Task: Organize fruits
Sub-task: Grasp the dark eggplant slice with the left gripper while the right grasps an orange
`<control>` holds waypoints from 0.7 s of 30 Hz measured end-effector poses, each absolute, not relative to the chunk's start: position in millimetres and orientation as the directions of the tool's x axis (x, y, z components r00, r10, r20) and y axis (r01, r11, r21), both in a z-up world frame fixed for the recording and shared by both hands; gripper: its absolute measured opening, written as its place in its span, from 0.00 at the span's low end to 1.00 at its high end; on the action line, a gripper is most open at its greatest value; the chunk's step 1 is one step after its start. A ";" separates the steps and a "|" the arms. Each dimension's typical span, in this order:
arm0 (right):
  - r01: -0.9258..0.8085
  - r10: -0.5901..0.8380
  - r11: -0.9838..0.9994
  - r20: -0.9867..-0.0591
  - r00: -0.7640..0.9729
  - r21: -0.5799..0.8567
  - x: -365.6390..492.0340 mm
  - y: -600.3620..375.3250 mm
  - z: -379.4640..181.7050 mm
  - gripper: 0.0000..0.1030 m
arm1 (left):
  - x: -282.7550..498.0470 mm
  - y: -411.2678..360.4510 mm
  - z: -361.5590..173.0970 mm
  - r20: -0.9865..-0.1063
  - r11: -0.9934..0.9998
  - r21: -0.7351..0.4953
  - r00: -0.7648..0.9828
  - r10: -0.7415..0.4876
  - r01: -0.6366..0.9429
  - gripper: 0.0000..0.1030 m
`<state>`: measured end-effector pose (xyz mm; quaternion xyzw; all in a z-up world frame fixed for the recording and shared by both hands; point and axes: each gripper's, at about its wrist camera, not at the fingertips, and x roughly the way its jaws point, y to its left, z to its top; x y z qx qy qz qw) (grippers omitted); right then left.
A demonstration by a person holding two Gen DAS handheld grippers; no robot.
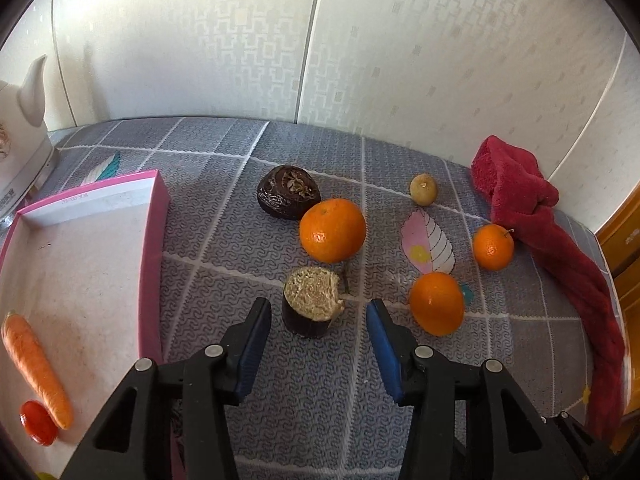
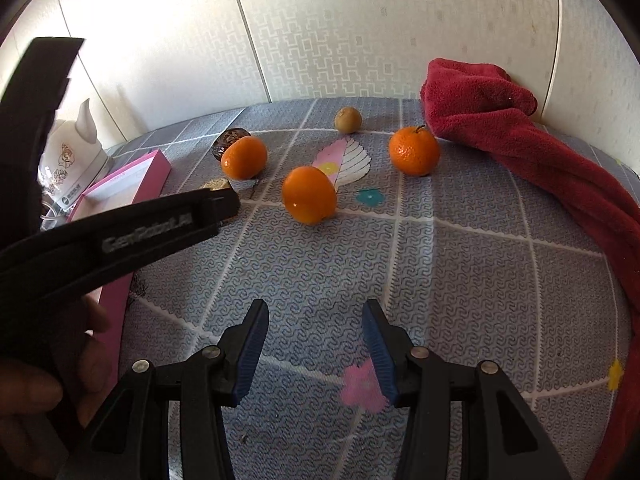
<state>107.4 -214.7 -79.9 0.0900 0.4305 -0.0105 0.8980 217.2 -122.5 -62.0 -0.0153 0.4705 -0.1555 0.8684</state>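
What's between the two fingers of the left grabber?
In the left wrist view, the cut dark fruit sits just ahead of the open left gripper, on the tablecloth.

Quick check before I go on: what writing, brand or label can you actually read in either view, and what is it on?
"GenRobot.AI": raised lettering on the left claw's black arm, right wrist view.
Print on the pink box's inner rim: too small to read.
Print near the white kettle's base: blurred, unreadable.
Nothing else carries text.

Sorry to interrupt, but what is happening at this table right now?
A person is sorting fruit with two handheld grippers. The left gripper, open, is lined up on the dark cut fruit piece with pale flesh. The right gripper hangs open and empty. Three round oranges lie loose; the pink-rimmed tray holds an orange carrot.
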 end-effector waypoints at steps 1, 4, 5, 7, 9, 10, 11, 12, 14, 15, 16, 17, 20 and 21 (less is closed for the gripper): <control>0.097 0.058 0.983 -0.774 0.631 0.153 107.2 -215.2 -79.7 0.48 | 219.2 -122.6 -63.9 -0.813 0.950 -0.180 0.505 -0.289 0.254 0.39; 0.100 0.053 0.984 -0.770 0.636 0.150 108.2 -216.1 -79.3 0.48 | 223.8 -122.5 -66.9 -0.810 0.955 -0.175 0.517 -0.277 0.238 0.30; 0.101 0.052 0.983 -0.768 0.638 0.150 108.3 -216.9 -79.1 0.48 | 224.7 -122.0 -67.4 -0.806 0.953 -0.184 0.518 -0.286 0.240 0.30; 0.103 0.051 0.983 -0.766 0.641 0.152 109.6 -218.2 -79.0 0.48 | 225.1 -122.5 -68.2 -0.800 0.952 -0.180 0.526 -0.289 0.249 0.30; 0.107 0.052 0.982 -0.766 0.641 0.156 112.3 -219.0 -79.6 0.48 | 225.1 -123.6 -68.9 -0.795 0.951 -0.172 0.533 -0.288 0.257 0.29; 0.106 0.051 0.982 -0.764 0.643 0.155 114.1 -218.7 -79.2 0.48 | 225.1 -123.4 -69.1 -0.794 0.951 -0.171 0.535 -0.289 0.259 0.29; 0.104 0.052 0.982 -0.764 0.643 0.155 115.3 -218.3 -79.4 0.48 | 225.1 -123.3 -68.8 -0.793 0.951 -0.174 0.535 -0.290 0.257 0.29; 0.102 0.049 0.984 -0.764 0.644 0.149 116.4 -217.5 -79.3 0.48 | 225.5 -122.7 -68.3 -0.793 0.950 -0.180 0.534 -0.293 0.253 0.29; 0.099 0.046 0.985 -0.763 0.645 0.143 117.8 -216.3 -79.5 0.48 | 225.9 -120.5 -67.3 -0.791 0.950 -0.192 0.534 -0.299 0.247 0.29; 0.098 0.047 0.985 -0.763 0.645 0.143 119.4 -215.5 -80.0 0.48 | 225.4 -120.0 -66.5 -0.789 0.950 -0.191 0.537 -0.299 0.248 0.29; 0.095 0.048 0.985 -0.762 0.646 0.143 120.5 -214.9 -79.9 0.48 | 224.1 -119.7 -65.7 -0.788 0.949 -0.191 0.538 -0.300 0.250 0.29; 0.093 0.049 0.985 -0.761 0.646 0.142 121.7 -214.6 -79.8 0.48 | 223.1 -118.4 -64.8 -0.787 0.949 -0.194 0.538 -0.302 0.250 0.29; 0.095 0.046 0.985 -0.758 0.651 0.141 127.6 -213.9 -79.7 0.48 | 221.9 -115.1 -63.7 -0.786 0.948 -0.200 0.538 -0.305 0.246 0.29; 0.096 0.045 0.985 -0.758 0.651 0.141 129.2 -214.3 -79.7 0.48 | 221.8 -114.0 -63.6 -0.786 0.949 -0.200 0.538 -0.304 0.244 0.29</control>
